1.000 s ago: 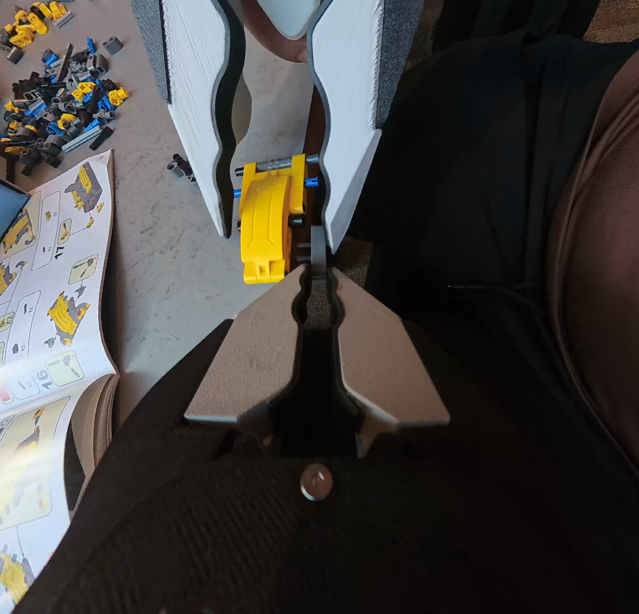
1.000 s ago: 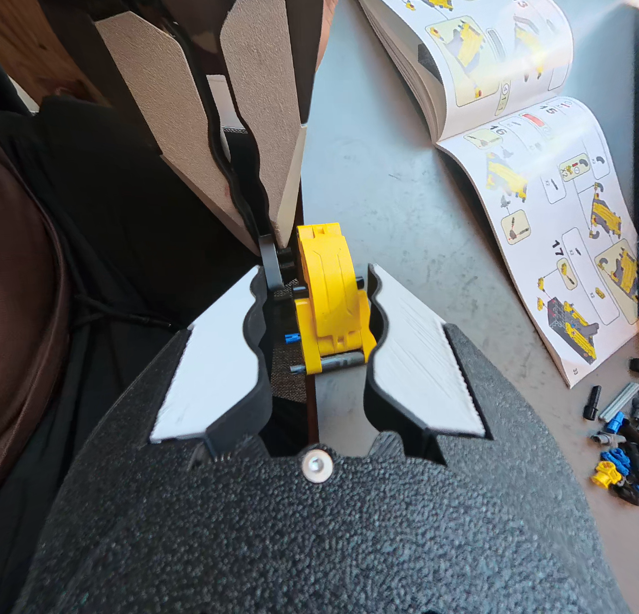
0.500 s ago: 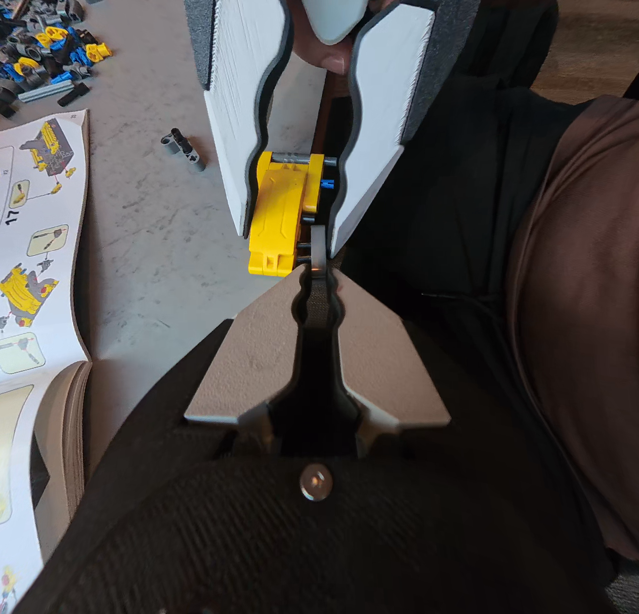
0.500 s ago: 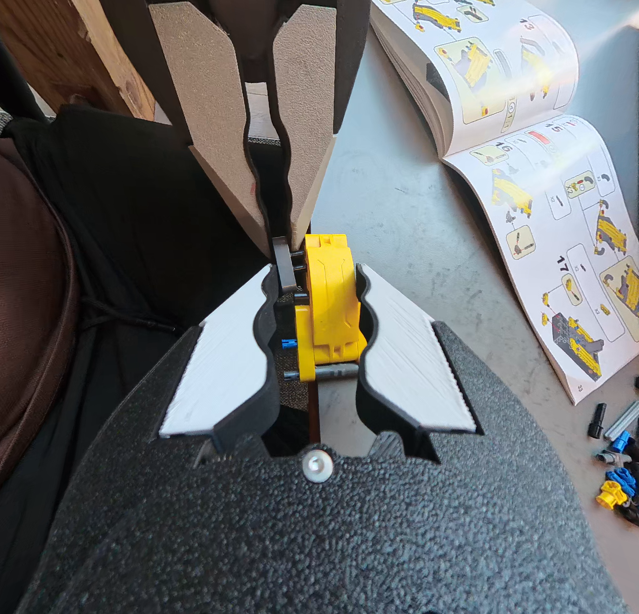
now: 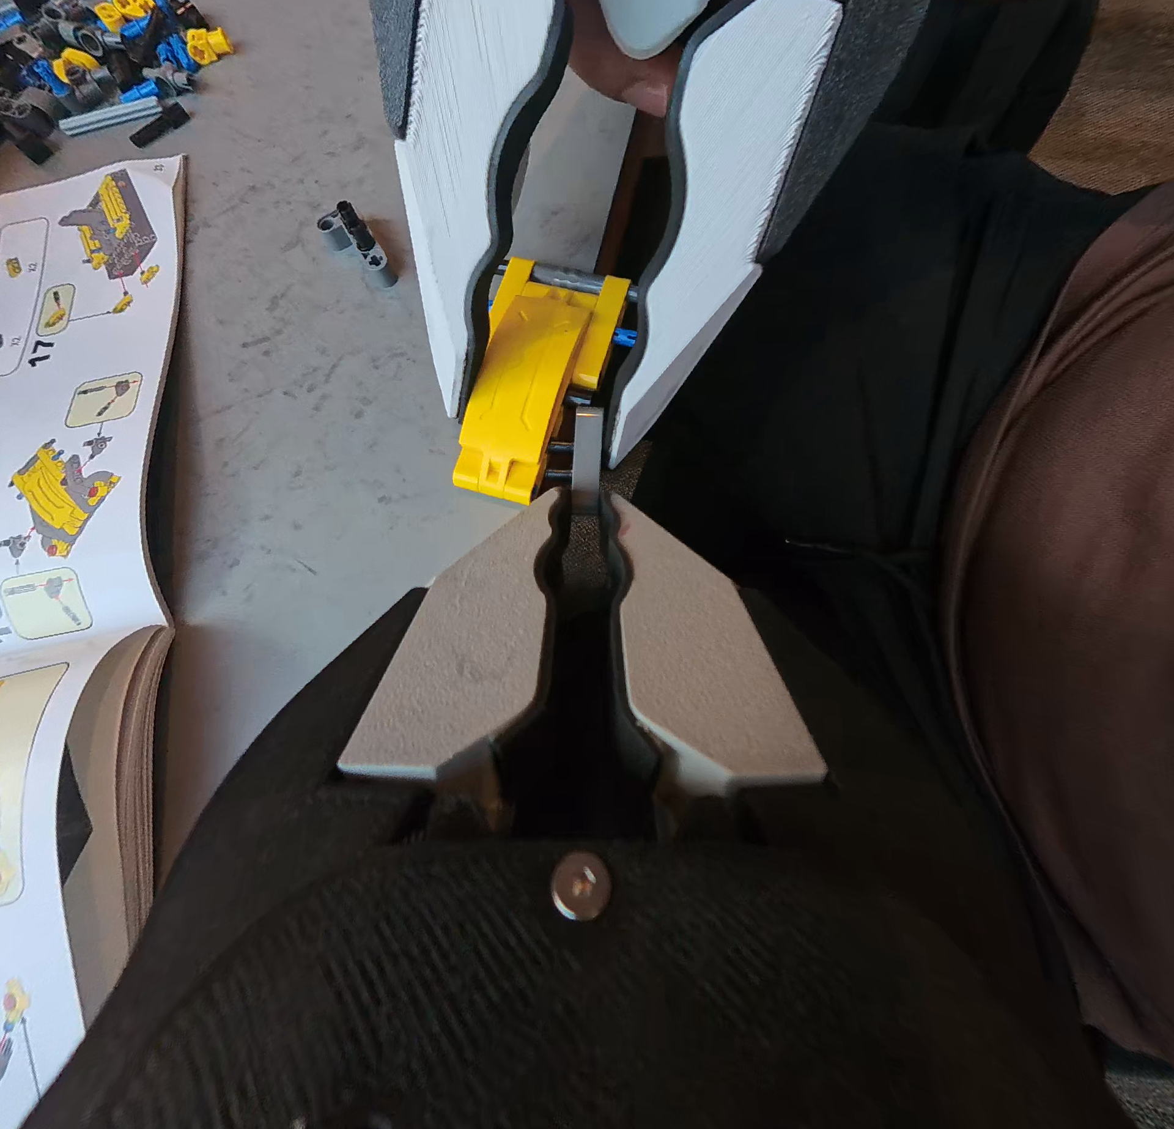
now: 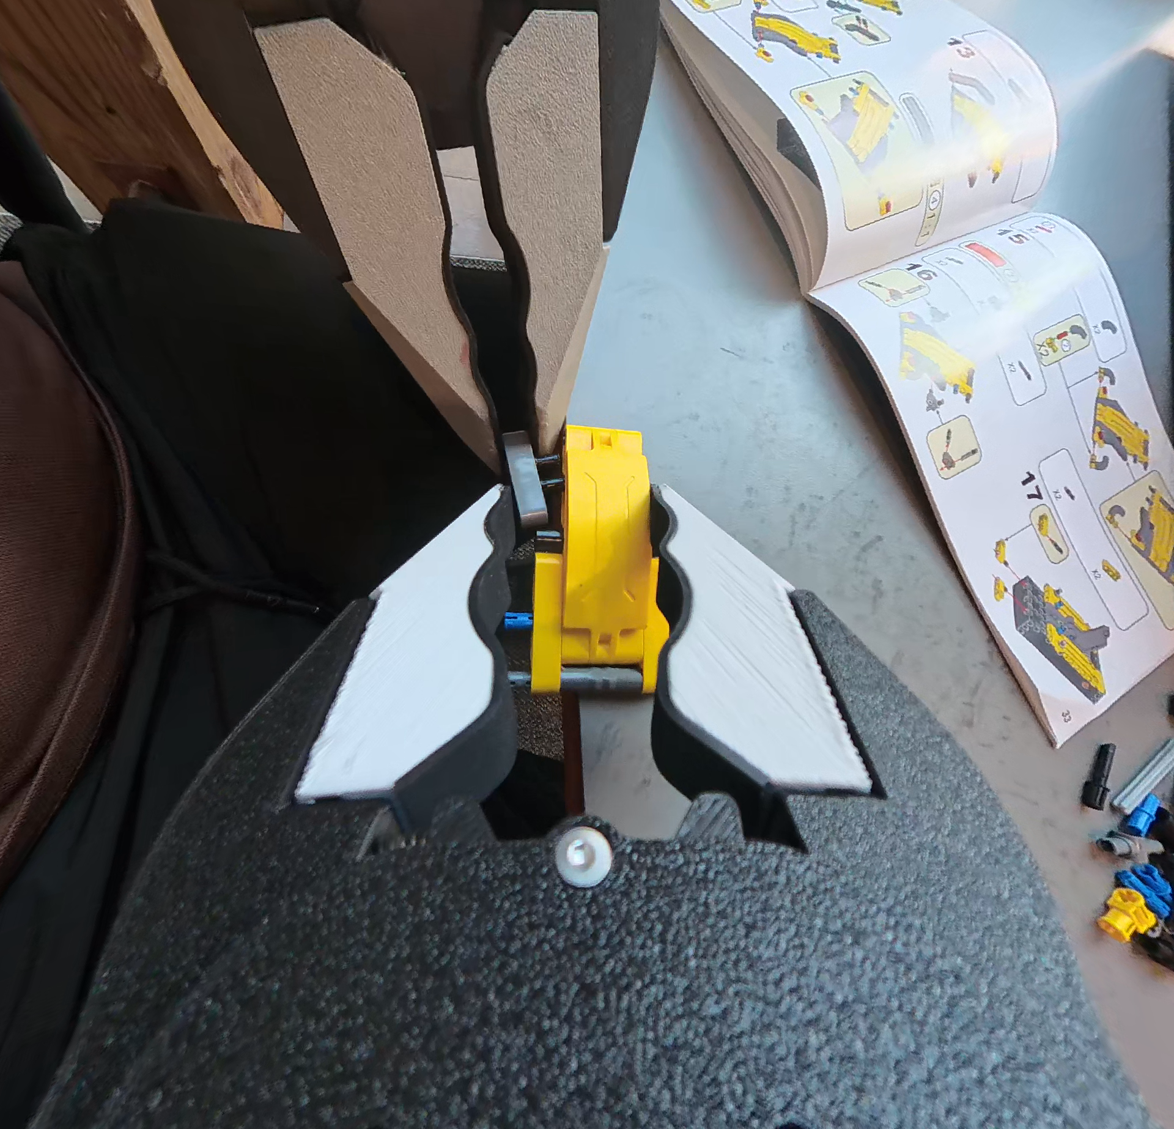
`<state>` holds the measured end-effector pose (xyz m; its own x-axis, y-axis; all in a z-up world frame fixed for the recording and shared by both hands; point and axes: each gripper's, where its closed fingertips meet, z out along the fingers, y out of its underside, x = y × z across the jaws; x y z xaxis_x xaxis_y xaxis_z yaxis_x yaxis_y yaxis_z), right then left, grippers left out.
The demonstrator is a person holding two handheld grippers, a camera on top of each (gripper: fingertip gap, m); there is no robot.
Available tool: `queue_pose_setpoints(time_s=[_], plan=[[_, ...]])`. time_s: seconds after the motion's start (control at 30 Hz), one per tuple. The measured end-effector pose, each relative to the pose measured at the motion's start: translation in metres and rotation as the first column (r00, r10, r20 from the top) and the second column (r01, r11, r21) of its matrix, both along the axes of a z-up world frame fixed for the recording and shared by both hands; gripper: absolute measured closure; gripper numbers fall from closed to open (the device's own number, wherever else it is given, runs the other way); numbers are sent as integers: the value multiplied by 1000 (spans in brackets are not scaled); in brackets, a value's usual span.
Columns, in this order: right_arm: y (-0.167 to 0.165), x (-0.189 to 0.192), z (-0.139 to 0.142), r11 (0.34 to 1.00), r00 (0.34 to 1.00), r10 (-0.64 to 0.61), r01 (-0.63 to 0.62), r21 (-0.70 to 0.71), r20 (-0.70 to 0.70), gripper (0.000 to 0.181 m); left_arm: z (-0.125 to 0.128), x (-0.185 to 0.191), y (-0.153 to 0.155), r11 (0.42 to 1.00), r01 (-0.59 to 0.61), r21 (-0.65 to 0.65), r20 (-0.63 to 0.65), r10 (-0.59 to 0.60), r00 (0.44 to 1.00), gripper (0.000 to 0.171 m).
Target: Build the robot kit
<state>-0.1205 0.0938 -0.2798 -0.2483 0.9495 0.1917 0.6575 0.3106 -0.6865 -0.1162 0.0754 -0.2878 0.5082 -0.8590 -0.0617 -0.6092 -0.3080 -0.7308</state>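
Note:
My right gripper (image 6: 578, 493), with white fingers, is shut on a yellow brick assembly (image 6: 603, 558) that has a grey axle and a blue pin. My left gripper (image 5: 584, 502), with beige fingers, is shut on a small grey beam (image 5: 586, 457) with two black pins. The beam's pins point at the side of the yellow assembly (image 5: 537, 368), close to it or just touching. The two grippers face each other tip to tip above the table edge. The right gripper (image 5: 537, 437) shows from above in the left wrist view. The left gripper (image 6: 522, 453) and the beam (image 6: 526, 485) show in the right wrist view.
An open instruction booklet (image 5: 76, 399) (image 6: 991, 310) lies on the grey table (image 5: 286, 368). A pile of loose parts (image 5: 95, 37) is farther back, and a grey connector (image 5: 356, 244) lies alone. A person's dark clothing (image 5: 889, 399) is beside the grippers. A wooden block (image 6: 95, 82) stands behind. Left and right tips are no more than a few centimetres apart.
My right gripper's fingers have closed in on the yellow assembly. Both grippers have shifted together over the table, and the grey beam still sits by the assembly's side.

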Motion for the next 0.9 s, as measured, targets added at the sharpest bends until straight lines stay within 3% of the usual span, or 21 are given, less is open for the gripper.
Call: queue_pose_setpoints(time_s=[0.47,0.67,0.9], plan=[[-5,-2,10,998,999,23,-20,61,-49,139,0,-1,-3,999,51,-12,-82,-52,995,166],[-17,4,10,974,998,58,-50,220,-29,153,1,-3,-2,998,55,-14,-73,-56,996,166],[-18,11,11,894,999,34,-28,447,-6,174,4,0,-6,997,80,-15,-68,-81,994,166]])
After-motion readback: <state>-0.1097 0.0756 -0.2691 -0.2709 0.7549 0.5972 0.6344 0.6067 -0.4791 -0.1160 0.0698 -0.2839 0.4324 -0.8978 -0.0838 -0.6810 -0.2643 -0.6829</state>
